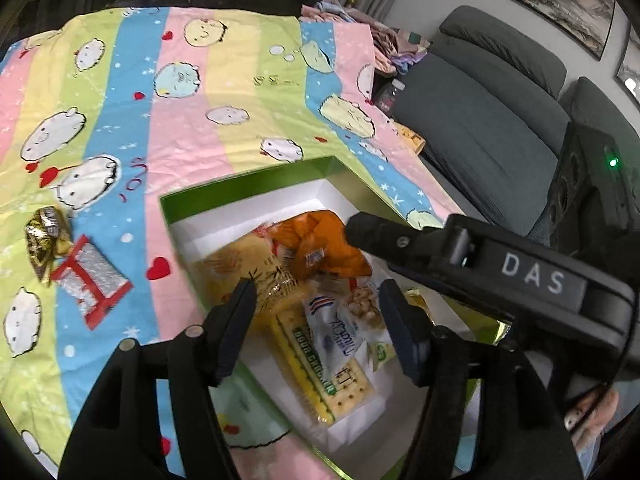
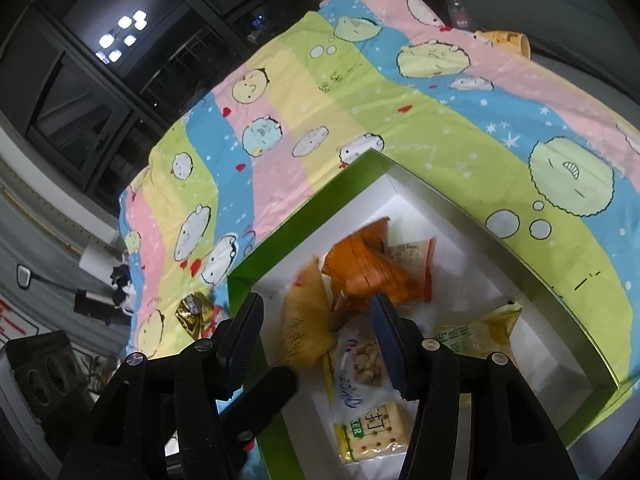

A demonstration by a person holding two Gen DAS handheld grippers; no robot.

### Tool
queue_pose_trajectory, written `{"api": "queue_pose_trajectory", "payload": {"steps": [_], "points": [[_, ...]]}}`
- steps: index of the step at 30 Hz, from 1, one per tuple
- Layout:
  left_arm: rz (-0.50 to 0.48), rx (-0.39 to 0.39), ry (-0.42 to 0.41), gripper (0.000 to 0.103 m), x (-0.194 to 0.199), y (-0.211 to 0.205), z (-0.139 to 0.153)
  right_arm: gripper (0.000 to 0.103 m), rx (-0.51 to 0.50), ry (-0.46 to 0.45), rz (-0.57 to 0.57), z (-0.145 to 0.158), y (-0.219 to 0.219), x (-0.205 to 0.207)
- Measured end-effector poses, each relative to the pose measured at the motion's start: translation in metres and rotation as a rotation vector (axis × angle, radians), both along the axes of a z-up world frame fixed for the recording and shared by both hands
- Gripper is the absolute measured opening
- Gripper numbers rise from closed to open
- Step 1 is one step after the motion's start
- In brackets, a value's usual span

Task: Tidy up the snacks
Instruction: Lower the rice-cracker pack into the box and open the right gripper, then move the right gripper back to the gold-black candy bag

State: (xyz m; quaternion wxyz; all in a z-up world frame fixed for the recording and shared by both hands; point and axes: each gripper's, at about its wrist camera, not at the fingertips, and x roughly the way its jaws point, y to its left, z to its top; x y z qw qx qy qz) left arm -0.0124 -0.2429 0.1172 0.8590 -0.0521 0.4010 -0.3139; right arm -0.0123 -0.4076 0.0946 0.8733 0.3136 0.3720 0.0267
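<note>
A green box (image 1: 248, 178) with a white inside holds several snack packs: an orange pack (image 1: 320, 240), a yellow pack (image 1: 236, 258), a cracker pack (image 1: 320, 364) and a white nut pack (image 1: 340, 320). My left gripper (image 1: 316, 324) is open and empty above the box. The right gripper's body (image 1: 500, 272) reaches over the box from the right. In the right wrist view my right gripper (image 2: 316, 340) is open and empty above the same box (image 2: 304, 208), over the orange pack (image 2: 368, 268) and cracker pack (image 2: 372, 428). A gold-wrapped snack (image 1: 44, 236) and a red-and-silver pack (image 1: 92, 280) lie on the cloth left of the box.
A striped cartoon cloth (image 1: 180, 100) covers the table. A grey sofa (image 1: 492, 120) stands to the right, with clothes (image 1: 396, 48) and a bottle (image 1: 390, 94) near it. A yellow cup (image 2: 506, 42) sits at the table's far edge. Dark windows are behind.
</note>
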Motion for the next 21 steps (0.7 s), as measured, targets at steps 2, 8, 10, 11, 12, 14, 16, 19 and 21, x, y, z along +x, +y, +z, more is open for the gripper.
{"api": "queue_pose_trajectory", "payload": {"steps": [2,8,10,11,12,14,16,19,21], "points": [[0.015,-0.004,-0.010,0.071,-0.003,0.013,0.004,0.059,-0.013,-0.015,-0.009,0.006,0.002,-0.003],[0.127,-0.009,-0.033,0.085,-0.007,0.071,0.010,0.073,-0.027,-0.079,0.039,0.021,0.022,-0.006],[0.172,0.007,-0.028,0.087,-0.006,0.091,0.007,0.079,-0.028,-0.094,0.070,0.024,0.033,-0.004],[0.207,0.022,-0.023,0.089,-0.006,0.105,0.005,0.081,-0.029,-0.099,0.084,0.025,0.038,-0.004],[0.241,0.034,-0.019,0.090,-0.004,0.117,0.003,0.081,-0.032,-0.103,0.100,0.027,0.045,-0.002],[0.326,0.051,-0.011,0.091,0.000,0.145,-0.001,0.081,-0.049,-0.101,0.124,0.029,0.060,0.003],[0.388,0.056,0.006,0.092,0.006,0.175,-0.008,0.082,-0.070,-0.096,0.143,0.030,0.074,0.007],[0.465,0.065,0.035,0.092,0.012,0.212,-0.025,0.082,-0.110,-0.090,0.196,0.030,0.103,0.014],[0.492,0.070,0.061,0.092,0.014,0.229,-0.038,0.082,-0.132,-0.094,0.230,0.030,0.122,0.018]]}}
